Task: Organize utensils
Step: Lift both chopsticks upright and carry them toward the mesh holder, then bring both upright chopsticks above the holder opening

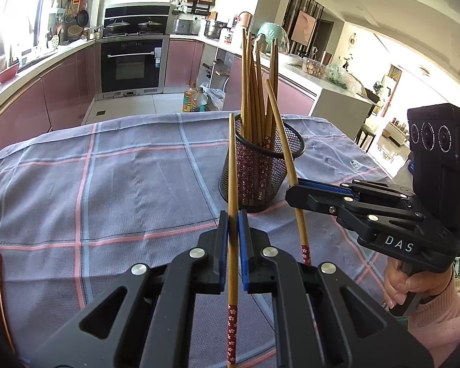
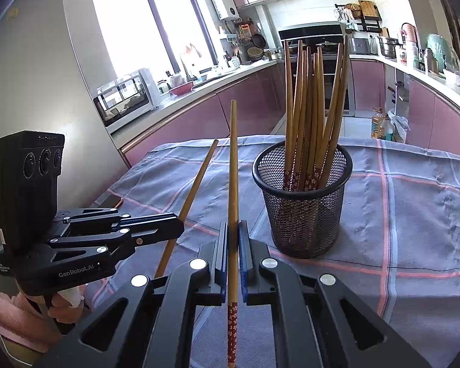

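A: What did each claw have?

B: The left gripper (image 1: 233,224) and right gripper (image 2: 232,233) were each clamped shut on one chopstick (image 1: 232,165), beside the mesh holder (image 1: 260,171) on the checked cloth (image 1: 122,184).

A: Advice?

B: Flowered ends needed to go down, tips clearing the rim.

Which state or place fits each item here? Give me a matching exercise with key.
Items
1. black mesh holder
2. bamboo chopstick with red floral end
3. grey checked cloth
4. dark phone

States
A. covers the table
B. lies flat near the table's edge
C. clamped in the left gripper
D. upright, full of chopsticks

Pairs: 1-D, 2-C, 3-A, 4-B
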Available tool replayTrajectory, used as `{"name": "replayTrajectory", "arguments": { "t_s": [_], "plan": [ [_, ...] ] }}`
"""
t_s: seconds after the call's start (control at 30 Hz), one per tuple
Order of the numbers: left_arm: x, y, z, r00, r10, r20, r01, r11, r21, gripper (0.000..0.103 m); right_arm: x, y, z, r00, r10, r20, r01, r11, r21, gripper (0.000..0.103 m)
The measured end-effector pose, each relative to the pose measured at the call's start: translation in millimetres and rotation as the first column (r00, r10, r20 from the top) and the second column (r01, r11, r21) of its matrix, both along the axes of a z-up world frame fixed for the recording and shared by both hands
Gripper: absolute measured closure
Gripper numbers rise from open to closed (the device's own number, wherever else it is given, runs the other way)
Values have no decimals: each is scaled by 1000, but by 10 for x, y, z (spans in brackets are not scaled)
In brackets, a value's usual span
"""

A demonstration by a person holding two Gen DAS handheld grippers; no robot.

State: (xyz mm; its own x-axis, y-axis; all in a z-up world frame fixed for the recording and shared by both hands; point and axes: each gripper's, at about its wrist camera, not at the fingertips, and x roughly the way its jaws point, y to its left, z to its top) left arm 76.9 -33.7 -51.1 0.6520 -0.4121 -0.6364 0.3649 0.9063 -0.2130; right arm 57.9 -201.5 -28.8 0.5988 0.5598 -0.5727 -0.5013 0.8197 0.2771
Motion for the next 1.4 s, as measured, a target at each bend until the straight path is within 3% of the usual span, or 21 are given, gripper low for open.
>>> {"name": "replayTrajectory", "arguments": {
  "t_s": [1.4],
  "plan": [
    [-33, -76, 150, 999, -26, 35, 26, 1000, -4, 96, -45, -157, 142, 998, -39, 54, 38, 999, 28, 97]
  ]
}}
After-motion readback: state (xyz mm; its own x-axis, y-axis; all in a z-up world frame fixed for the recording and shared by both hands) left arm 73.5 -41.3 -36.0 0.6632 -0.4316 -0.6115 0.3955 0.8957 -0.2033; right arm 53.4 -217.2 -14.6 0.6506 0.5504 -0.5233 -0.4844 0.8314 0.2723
